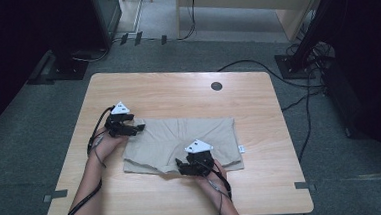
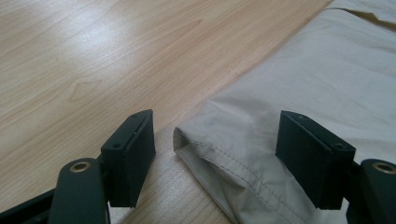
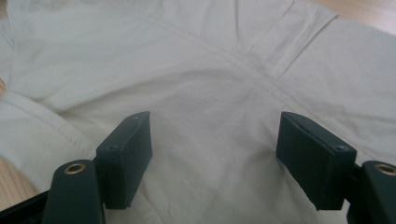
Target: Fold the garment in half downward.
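On the light wooden desk (image 1: pixel 187 92) a pair of beige cotton shorts (image 1: pixel 170 139) lies spread flat near the person's edge. The left tongs (image 1: pixel 138 127) sit at the garment's far left corner, wide open, holding nothing; in the left gripper view that stitched hem corner (image 2: pixel 205 149) lies between the black jaws. The right tongs (image 1: pixel 180 164) hover over the near edge, likewise gaping and empty, above the crotch seam (image 3: pixel 257 77).

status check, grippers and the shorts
Left gripper open at shorts corner hem. Right gripper open over the crotch seam. Shorts flat on table; nothing in the way.
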